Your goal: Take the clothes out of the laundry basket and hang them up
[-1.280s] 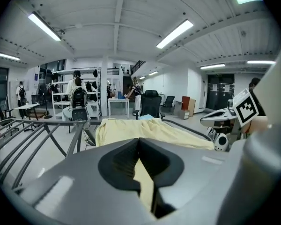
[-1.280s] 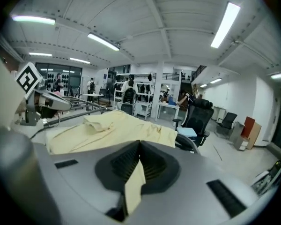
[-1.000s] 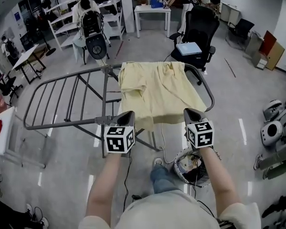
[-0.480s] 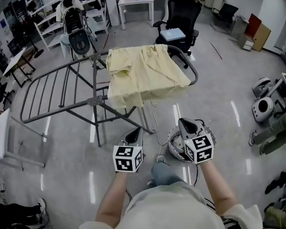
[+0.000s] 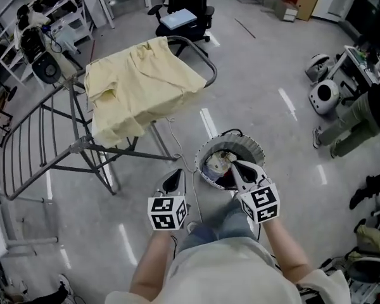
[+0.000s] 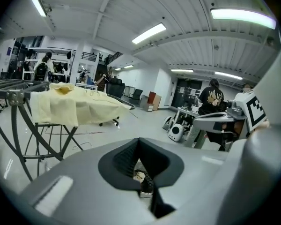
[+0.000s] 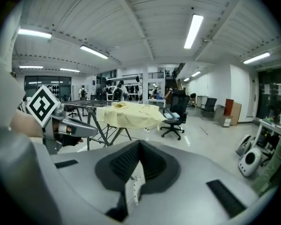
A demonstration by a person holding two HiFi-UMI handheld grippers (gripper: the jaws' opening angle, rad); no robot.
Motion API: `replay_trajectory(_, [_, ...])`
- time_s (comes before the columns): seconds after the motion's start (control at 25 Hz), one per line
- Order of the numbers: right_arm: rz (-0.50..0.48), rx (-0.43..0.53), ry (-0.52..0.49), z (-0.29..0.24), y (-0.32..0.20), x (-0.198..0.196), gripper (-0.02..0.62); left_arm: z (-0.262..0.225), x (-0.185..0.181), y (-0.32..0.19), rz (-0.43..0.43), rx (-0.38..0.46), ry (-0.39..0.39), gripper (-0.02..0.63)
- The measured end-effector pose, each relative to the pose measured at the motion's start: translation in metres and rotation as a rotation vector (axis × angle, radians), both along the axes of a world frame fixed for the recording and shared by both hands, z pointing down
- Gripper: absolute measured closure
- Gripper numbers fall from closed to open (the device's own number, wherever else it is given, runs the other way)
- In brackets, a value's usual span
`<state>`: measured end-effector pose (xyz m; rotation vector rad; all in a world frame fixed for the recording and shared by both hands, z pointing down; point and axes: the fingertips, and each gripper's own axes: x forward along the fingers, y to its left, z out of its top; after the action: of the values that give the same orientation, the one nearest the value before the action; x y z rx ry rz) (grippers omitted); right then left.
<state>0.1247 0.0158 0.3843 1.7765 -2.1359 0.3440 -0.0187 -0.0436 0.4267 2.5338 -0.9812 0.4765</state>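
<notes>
A pale yellow garment [image 5: 139, 84] lies spread over the right end of the grey drying rack [image 5: 35, 147]. It also shows in the left gripper view [image 6: 72, 104] and the right gripper view [image 7: 131, 114]. The round white laundry basket [image 5: 250, 149] stands on the floor right of the rack, with crumpled clothes [image 5: 217, 164] inside. My right gripper [image 5: 236, 164] hangs over the basket's near rim, shut and empty. My left gripper [image 5: 175, 173] is left of the basket over bare floor, also shut with nothing in it. Both pairs of jaws look pressed together in the gripper views [image 6: 139, 146] [image 7: 139, 145].
A black office chair [image 5: 183, 8] stands behind the rack. White round machines [image 5: 323, 94] and a person's legs [image 5: 354, 122] are at the right. A cable [image 5: 177, 147] runs across the floor between rack and basket. Shelves [image 5: 50, 18] line the far left.
Both grippers have come down and back from the rack's front edge toward the basket. The view has swung down, so the basket sits under the right gripper.
</notes>
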Motion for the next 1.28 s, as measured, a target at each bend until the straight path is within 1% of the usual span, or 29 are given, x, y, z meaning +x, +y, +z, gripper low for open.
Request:
replay_trajectory(0.2, [0.060,-0.101,0.007,0.047,0.022,0.068,0.594,0.044,0.064,0.001,0.041,-0.078,-0.051,0.594])
replay_trajectory(0.36, [0.100,-0.180,0.008,0.094,0.030,0.117,0.594,0.092,0.118,0.006,0.078,-0.159,-0.101,0.594])
replay_trajectory(0.52, [0.096,-0.258,-0.015,0.144,0.028,0.151,0.594,0.151,0.168,0.006,0.110,-0.237,-0.170,0.594])
replay_trajectory(0.72, [0.079,-0.337,-0.040,0.210,0.018,0.177,0.594,0.227,0.217,0.003,0.146,-0.317,-0.229,0.594])
replay_trajectory(0.88, [0.070,-0.390,-0.072,0.263,0.007,0.190,0.594,0.294,0.241,-0.003,0.149,-0.367,-0.296,0.594])
replay_trajectory(1.04, [0.062,-0.440,-0.130,0.323,-0.009,0.197,0.594,0.364,0.257,-0.016,0.147,-0.391,-0.352,0.592])
replay_trajectory(1.16, [0.074,-0.470,-0.175,0.370,-0.026,0.205,0.594,0.415,0.271,-0.031,0.129,-0.409,-0.364,0.592])
replay_trajectory(1.24, [0.094,-0.496,-0.208,0.401,-0.035,0.209,0.594,0.451,0.274,-0.038,0.110,-0.436,-0.372,0.590])
replay_trajectory(1.28, [0.104,-0.511,-0.226,0.416,-0.038,0.210,0.594,0.470,0.275,-0.040,0.102,-0.450,-0.379,0.563])
